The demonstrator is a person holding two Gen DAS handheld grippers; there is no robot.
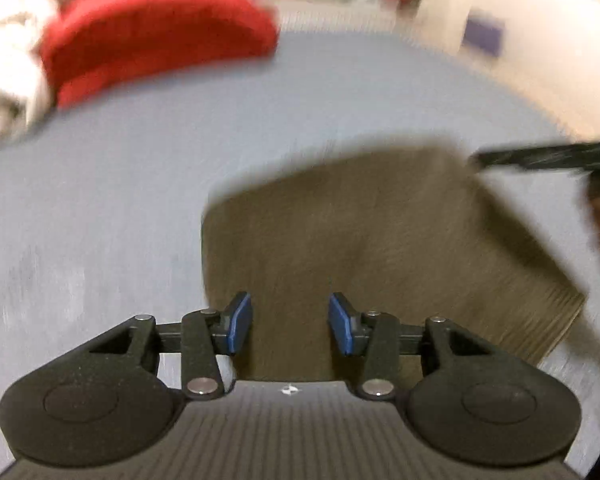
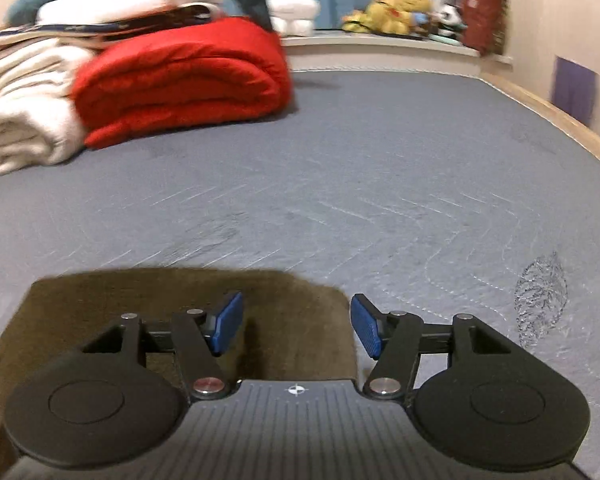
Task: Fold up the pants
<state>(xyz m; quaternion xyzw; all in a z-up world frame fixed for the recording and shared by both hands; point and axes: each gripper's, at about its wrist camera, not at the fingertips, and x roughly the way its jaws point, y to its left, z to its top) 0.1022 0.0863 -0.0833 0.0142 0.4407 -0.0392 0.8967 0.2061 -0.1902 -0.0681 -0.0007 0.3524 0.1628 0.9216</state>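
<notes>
- Two tools, both w/ blue pads spread apart and holding nothing: left tool (image 1: 290, 322) above the near part of the olive-brown folded pants (image 1: 380, 248); right tool (image 2: 296, 325) over their far right corner (image 2: 180, 300).
- Pants lying flat as a compact, roughly rectangular bundle on the grey-blue bed sheet (image 2: 340, 168), near the front of the bed; look already folded down, so prob. late in the task – judgement only.
- Left wrist view heavily motion-blurred; can't tell fold layers or edges precisely.
- For the step in hand (likely a last fold or a tidy-up): bring each tool low to an outer edge, pinch all layers together, not just the top one; else bundle opens on lifting.
- Lift both sides evenly, carry over in one arc, lay down w/o dragging so the sheet doesn't wrinkle underneath.
- Rel. to tools: cloth directly under and ahead of left tool, extending to its right; for right tool, cloth mostly below and to its left, right pad past the cloth's edge over bare sheet.
- Red folded quilt (image 2: 180, 80) and cream blankets (image 2: 24, 100) well apart at the far left of the bed; no interference expected.
</notes>
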